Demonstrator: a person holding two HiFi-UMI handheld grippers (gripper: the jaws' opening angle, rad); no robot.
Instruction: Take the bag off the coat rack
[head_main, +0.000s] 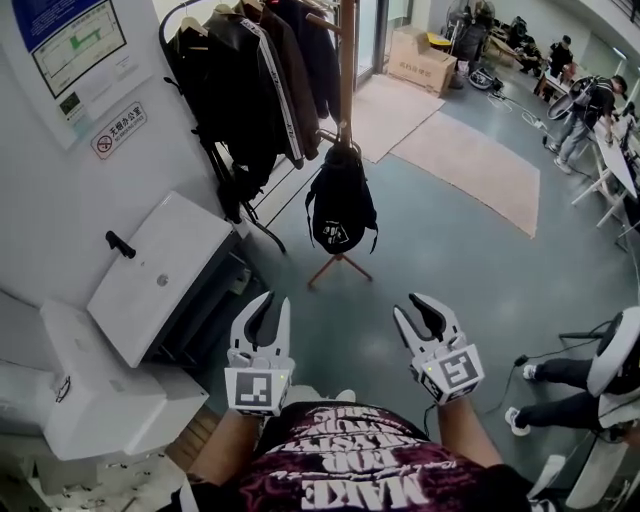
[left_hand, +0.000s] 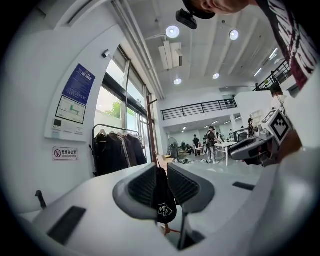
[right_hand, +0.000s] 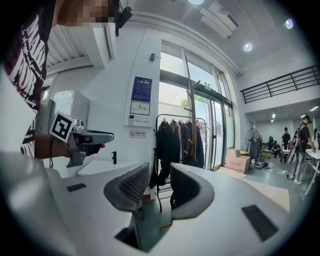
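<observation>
The bag (head_main: 341, 210) hangs well ahead of our left gripper (head_main: 276, 300) and right gripper (head_main: 420, 303), both apart and empty; we should approach, then lift it upward.

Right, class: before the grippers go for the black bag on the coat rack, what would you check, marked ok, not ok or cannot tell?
1. Coat rack holds the bag: ok.
2. Left gripper open, empty: ok.
3. Right gripper open, empty: ok.
4. Left gripper aimed at bag: ok.
5. Grippers within reach of bag: not ok, both well short.
6. How the strap catches on the rack: cannot tell.
</observation>
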